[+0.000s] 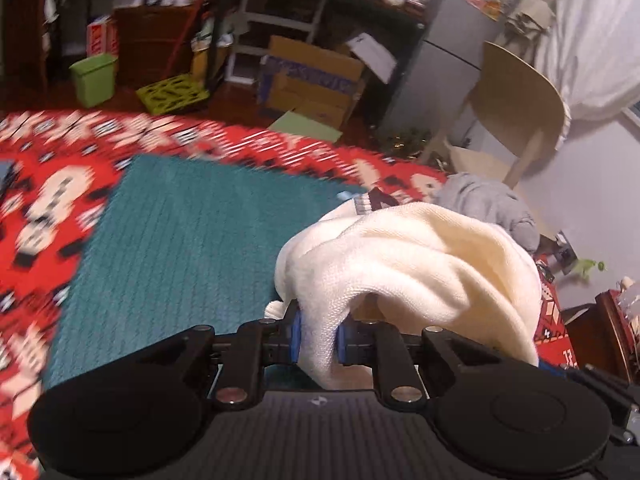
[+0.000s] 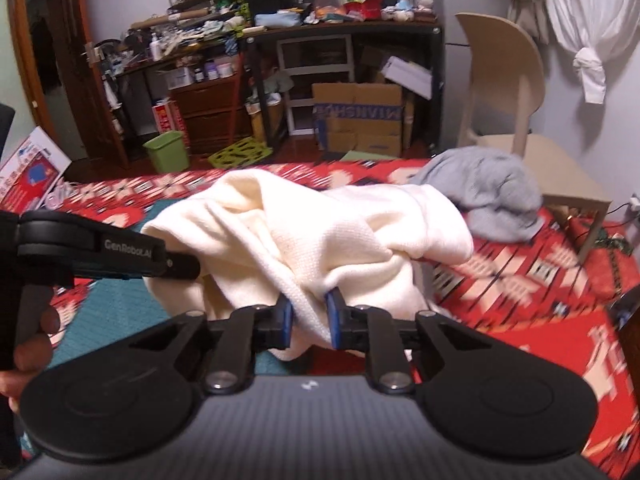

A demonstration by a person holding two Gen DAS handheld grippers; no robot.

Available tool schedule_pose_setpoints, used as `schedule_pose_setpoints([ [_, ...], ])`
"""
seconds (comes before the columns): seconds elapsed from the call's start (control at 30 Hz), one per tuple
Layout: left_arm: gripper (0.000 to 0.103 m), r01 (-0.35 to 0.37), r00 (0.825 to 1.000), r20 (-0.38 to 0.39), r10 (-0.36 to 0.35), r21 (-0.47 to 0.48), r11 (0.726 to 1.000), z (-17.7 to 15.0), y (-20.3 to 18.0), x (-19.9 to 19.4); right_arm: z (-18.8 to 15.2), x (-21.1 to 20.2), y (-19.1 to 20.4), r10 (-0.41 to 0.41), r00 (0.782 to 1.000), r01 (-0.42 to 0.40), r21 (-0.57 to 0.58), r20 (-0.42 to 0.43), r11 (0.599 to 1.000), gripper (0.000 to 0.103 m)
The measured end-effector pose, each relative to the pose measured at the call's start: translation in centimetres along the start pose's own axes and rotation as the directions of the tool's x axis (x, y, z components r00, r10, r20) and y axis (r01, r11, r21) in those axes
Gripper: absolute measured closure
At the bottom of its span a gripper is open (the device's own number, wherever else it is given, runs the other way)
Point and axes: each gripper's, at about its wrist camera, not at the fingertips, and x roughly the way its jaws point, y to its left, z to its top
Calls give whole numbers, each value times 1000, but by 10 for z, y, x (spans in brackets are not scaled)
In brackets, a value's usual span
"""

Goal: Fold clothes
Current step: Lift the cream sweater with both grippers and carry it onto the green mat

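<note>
The left gripper [image 1: 318, 338] and right gripper [image 2: 310, 322] each pinched a fold of the cream knit garment [image 2: 320, 232], bunched above the teal mat [image 1: 192, 248] on the red patterned blanket [image 2: 532, 280]. A grey garment [image 2: 488, 196] lay beyond it. The left tool's arm read "GenRobot.AI" [image 2: 128, 250]; a cardboard box [image 2: 358, 120] behind showed upside-down lettering.

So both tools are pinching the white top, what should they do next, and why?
Probably carry the cream garment over the teal mat and pull the two tools apart to spread it flat. The left tool and right tool each pinch a bunched fold, so it hangs crumpled, and the mat beside it lies bare. The grey garment can wait.
</note>
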Motion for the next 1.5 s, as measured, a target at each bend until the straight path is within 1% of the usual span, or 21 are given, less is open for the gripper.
schedule_pose_setpoints([
  [0.07, 87, -3, 1000, -5, 3, -48, 999, -9, 17, -11, -14, -11, 21, 15, 1000, -15, 11, -12, 1000, 84],
  [0.17, 87, 5, 1000, -6, -6, -116, 993, -22, 43, -29, -34, -27, 53, 70, 997, -69, 32, -32, 997, 87],
  [0.3, 87, -8, 1000, 5, 8, -152, 988, -36, 70, -49, -56, -44, 97, 89, 995, -91, -25, -50, 996, 87],
  [0.4, 87, -16, 1000, 3, 17, -185, 983, -44, 91, -56, -64, -56, 115, 110, 992, -112, -36, -61, 993, 87],
  [0.63, 87, -33, 997, 57, 47, -220, 975, -43, 130, -63, -76, -91, 133, 111, 992, -115, -57, -63, 992, 85],
  [0.7, 87, -28, 998, 51, 39, -194, 981, -38, 135, -57, -76, -94, 132, 99, 993, -102, -55, -59, 993, 84],
  [0.73, 87, -26, 998, 44, 34, -177, 984, -35, 136, -55, -73, -93, 129, 91, 994, -94, -58, -57, 994, 83],
  [0.77, 87, -21, 999, 38, 27, -163, 986, -33, 136, -55, -70, -92, 126, 83, 995, -86, -60, -54, 994, 78],
  [0.87, 85, -6, 1000, 23, 9, -143, 990, -33, 135, -60, -58, -85, 115, 68, 997, -71, -71, -46, 995, 77],
  [0.9, 81, 0, 1000, 20, 2, -139, 990, -34, 135, -64, -53, -85, 112, 71, 997, -74, -73, -41, 995, 77],
  [0.93, 73, 10, 1000, 18, -8, -136, 991, -36, 135, -69, -48, -86, 111, 78, 996, -80, -71, -33, 994, 76],
  [0.97, 70, 19, 1000, 18, -17, -136, 990, -38, 136, -74, -42, -88, 109, 84, 996, -86, -70, -25, 994, 73],
  [1.03, 61, 33, 999, 17, -31, -138, 990, -43, 137, -83, -33, -87, 105, 95, 995, -96, -69, -10, 993, 68],
  [1.07, 59, 37, 999, 16, -35, -140, 990, -46, 137, -87, -28, -83, 104, 94, 996, -94, -76, -6, 993, 62],
  [1.1, 55, 42, 999, 16, -40, -145, 988, -48, 137, -91, -24, -79, 105, 91, 996, -91, -85, -6, 992, 59],
  [1.17, 45, 61, 998, 15, -60, -160, 985, -53, 137, -98, -18, -73, 108, 87, 996, -87, -100, -6, 991, 58],
  [1.23, 33, 73, 997, 14, -72, -163, 984, -57, 135, -102, -15, -66, 110, 86, 996, -87, -95, -8, 992, 54],
  [1.3, 30, 65, 998, 16, -64, -144, 987, -59, 131, -104, -14, -55, 114, 75, 997, -75, -112, -10, 991, 42],
  [1.4, 30, 43, 999, 18, -41, -113, 993, -61, 125, -106, -14, -38, 119, 52, 999, -54, -155, -13, 986, 28],
  [1.47, 30, 53, 999, 14, -52, -117, 992, -61, 125, -106, -17, -29, 122, 39, 999, -42, -206, -17, 978, 28],
  [1.5, 30, 59, 998, 13, -58, -120, 991, -61, 125, -107, -18, -26, 123, 39, 999, -43, -224, -20, 974, 34],
])
